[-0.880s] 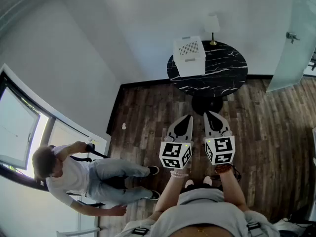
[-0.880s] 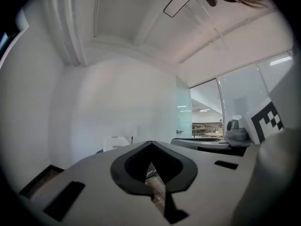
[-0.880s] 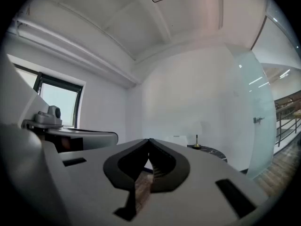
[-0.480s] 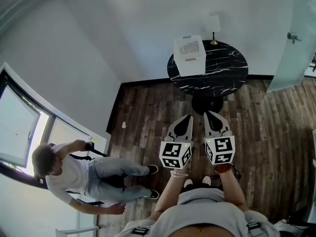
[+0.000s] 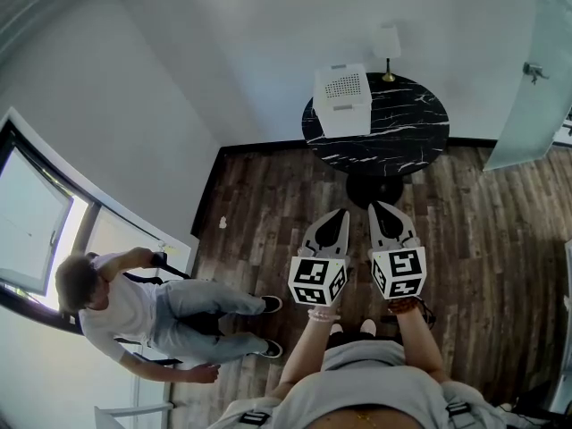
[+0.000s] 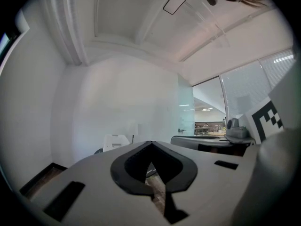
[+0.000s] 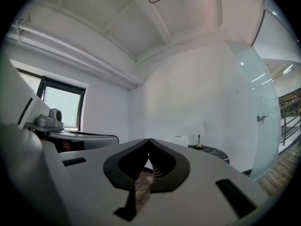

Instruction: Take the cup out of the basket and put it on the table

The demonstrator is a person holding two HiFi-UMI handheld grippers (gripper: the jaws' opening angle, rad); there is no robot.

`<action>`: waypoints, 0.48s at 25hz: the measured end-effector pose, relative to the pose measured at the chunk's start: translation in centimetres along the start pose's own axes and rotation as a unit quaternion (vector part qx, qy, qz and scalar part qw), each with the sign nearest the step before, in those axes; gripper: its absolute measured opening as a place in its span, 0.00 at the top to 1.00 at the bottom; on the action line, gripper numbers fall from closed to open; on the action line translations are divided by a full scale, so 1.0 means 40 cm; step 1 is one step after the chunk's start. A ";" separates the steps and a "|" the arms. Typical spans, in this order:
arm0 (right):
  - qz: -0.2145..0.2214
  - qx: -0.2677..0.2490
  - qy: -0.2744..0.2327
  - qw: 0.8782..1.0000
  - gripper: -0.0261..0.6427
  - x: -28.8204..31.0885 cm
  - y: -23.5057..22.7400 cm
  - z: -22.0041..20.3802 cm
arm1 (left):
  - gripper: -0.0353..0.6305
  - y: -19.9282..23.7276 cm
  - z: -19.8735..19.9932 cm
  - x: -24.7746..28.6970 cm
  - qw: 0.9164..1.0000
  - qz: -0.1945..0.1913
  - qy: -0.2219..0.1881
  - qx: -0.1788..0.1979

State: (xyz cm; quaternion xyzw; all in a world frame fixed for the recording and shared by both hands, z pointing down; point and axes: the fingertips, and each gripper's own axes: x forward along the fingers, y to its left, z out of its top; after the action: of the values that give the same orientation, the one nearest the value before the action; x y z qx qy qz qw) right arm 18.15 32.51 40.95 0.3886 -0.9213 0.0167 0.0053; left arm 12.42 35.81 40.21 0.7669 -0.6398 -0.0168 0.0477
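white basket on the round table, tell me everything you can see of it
The white basket is a boxy, plastic-looking container with rounded corners. Its upper face shows a square patch of small holes. It sits upright on the left part of the round black marble-look table and touches nothing else. A small lamp stands apart behind it. No cup can be made out in it from the head view.

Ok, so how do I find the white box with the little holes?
Look for the round black table with white veins, near the white wall. The white box sits on its left side. Its only neighbour is a thin lamp with a white shade; the box is squat, square and has tiny holes on top.
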 end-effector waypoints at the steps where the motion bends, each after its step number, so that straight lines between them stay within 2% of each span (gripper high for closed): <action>1: 0.001 -0.001 0.000 1.000 0.95 -0.001 -0.005 -0.001 | 0.94 -0.002 -0.002 0.003 1.000 0.002 0.001 0.000; 12: 0.008 -0.002 0.007 1.000 0.94 0.016 -0.037 -0.020 | 0.94 -0.002 -0.016 0.035 1.000 0.013 0.010 0.004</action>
State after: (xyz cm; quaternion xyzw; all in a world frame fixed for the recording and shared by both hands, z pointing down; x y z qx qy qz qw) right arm 18.74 31.04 41.79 0.3814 -0.9242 0.0172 0.0125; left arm 12.80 34.46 40.88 0.7585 -0.6496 -0.0060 0.0513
